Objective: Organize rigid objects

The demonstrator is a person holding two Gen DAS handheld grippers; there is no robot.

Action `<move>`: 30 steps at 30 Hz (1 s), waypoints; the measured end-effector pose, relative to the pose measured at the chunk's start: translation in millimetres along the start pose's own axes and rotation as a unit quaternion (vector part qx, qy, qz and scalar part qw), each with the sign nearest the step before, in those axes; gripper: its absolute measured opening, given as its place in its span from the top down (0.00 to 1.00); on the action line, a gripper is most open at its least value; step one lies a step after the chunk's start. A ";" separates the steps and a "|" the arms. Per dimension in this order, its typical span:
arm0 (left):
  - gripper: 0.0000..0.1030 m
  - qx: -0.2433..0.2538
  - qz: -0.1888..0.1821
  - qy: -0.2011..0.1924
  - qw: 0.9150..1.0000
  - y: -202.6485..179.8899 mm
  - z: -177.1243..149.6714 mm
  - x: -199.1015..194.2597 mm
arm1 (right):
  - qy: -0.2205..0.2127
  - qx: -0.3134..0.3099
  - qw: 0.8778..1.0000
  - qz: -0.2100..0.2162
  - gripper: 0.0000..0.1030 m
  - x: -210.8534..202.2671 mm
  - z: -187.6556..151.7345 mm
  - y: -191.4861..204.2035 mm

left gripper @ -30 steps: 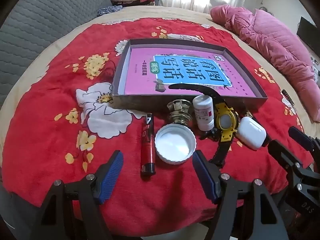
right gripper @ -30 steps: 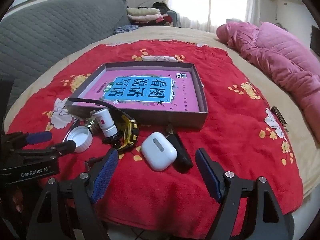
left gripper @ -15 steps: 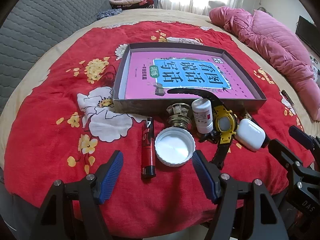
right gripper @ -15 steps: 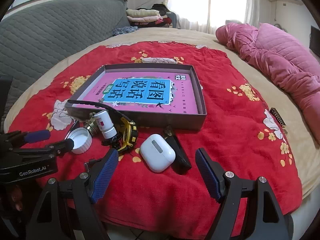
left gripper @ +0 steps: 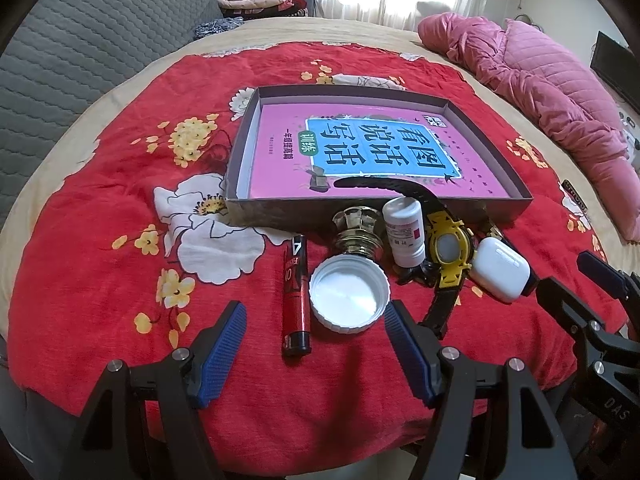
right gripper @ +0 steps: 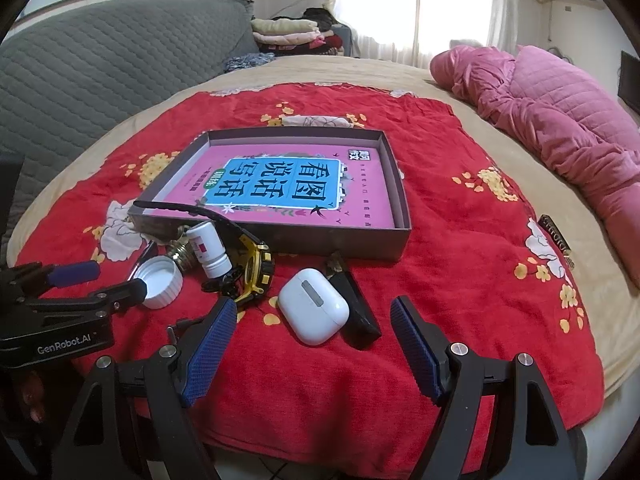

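Observation:
A shallow grey box point(left gripper: 240, 210) point(right gripper: 402, 216) with a pink book inside lies on the red flowered cloth. In front of it lie a red tube point(left gripper: 295, 296), a white cap point(left gripper: 349, 296) point(right gripper: 159, 282), a brass knob point(left gripper: 357, 234), a white pill bottle point(left gripper: 405, 236) point(right gripper: 208, 250), a yellow-and-black watch point(left gripper: 447, 250) point(right gripper: 254, 268), a white earbud case point(left gripper: 500, 274) point(right gripper: 313, 306) and a black clip point(right gripper: 354, 304). My left gripper point(left gripper: 316, 350) is open, just short of the tube and cap. My right gripper point(right gripper: 312, 346) is open, just short of the earbud case.
The cloth covers a bed with a grey quilted headboard point(right gripper: 100, 76) at the left. A pink quilt point(right gripper: 560, 128) lies at the right. Folded clothes point(right gripper: 288, 32) sit at the back. A small dark item point(right gripper: 556, 240) lies at the cloth's right edge.
Both grippers have drawn back and risen slightly, so the objects look a little farther away. Nothing on the cloth has moved. Both grippers stay open.

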State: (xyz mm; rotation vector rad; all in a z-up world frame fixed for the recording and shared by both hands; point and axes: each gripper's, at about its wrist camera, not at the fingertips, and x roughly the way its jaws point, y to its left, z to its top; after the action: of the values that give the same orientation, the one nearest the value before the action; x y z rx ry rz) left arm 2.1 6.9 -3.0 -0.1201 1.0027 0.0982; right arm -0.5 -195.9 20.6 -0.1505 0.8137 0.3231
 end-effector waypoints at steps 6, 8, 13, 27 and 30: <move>0.31 0.002 0.002 0.002 1.000 -0.4 0.4 0.0 | -0.001 -0.002 1.000 -0.001 0.22 -0.4 0.4 0.4; 0.31 0.001 0.002 0.001 1.000 -0.6 0.4 -0.1 | -0.001 -0.002 1.000 -0.002 0.22 -0.5 0.5 0.7; 0.31 0.002 0.002 0.002 1.000 -0.5 0.4 0.1 | -0.001 -0.002 1.000 -0.001 0.22 -0.5 0.2 0.8; 0.31 0.001 0.003 0.002 1.000 0.1 -1.2 1.2 | -0.001 -0.002 1.000 -0.001 0.22 -0.5 0.0 1.1; 0.31 0.000 0.005 0.002 1.000 1.4 -0.9 1.1 | 0.001 -0.004 1.000 0.000 0.22 0.7 -0.4 2.0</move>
State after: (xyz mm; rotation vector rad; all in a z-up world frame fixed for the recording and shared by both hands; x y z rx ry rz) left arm 1.8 8.2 -4.5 -0.1158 1.0068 0.1081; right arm -1.0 -194.0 19.8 -0.1579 0.8154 0.3250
